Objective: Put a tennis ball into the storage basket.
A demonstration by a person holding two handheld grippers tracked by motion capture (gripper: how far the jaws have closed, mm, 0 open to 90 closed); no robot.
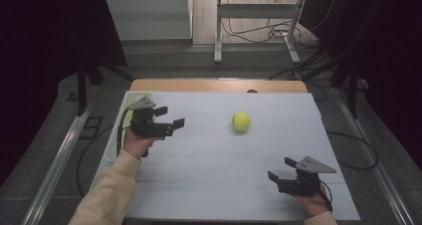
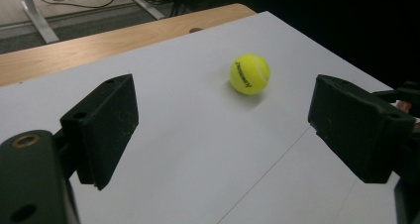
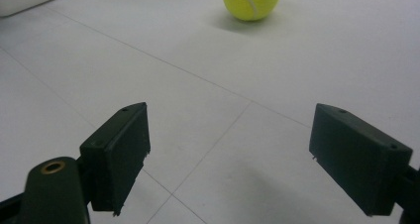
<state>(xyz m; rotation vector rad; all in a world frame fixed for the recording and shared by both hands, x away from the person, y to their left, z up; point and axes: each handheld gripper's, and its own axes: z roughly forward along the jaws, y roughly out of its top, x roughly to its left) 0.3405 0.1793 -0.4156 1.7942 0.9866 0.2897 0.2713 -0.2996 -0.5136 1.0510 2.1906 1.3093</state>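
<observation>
My right gripper [image 1: 279, 169] sits lowest in the high view, near the table's [image 1: 209, 185] front right corner, held in my right hand [image 1: 313, 201]. Its jaws stand released, wide apart, with bare white surface between them in the right gripper view, and they point up the table toward the ball [image 3: 251, 1].

My left gripper [image 1: 170, 116] is farther up on the left side, held in my left hand [image 1: 135, 144], my cream sleeve [image 1: 107, 190] trailing back to the bottom edge. Its jaws are also spread, grasping nothing, aimed rightward across the table.

The ball [image 1: 241, 121] lies beyond, right of centre on the white surface, well apart from both grippers. In the left gripper view the ball [image 2: 249, 74] rests ahead of the open jaws, closer to the right one, not between them.

A white tub [image 1: 115, 135] stands at the table's left edge, just behind my left hand.
</observation>
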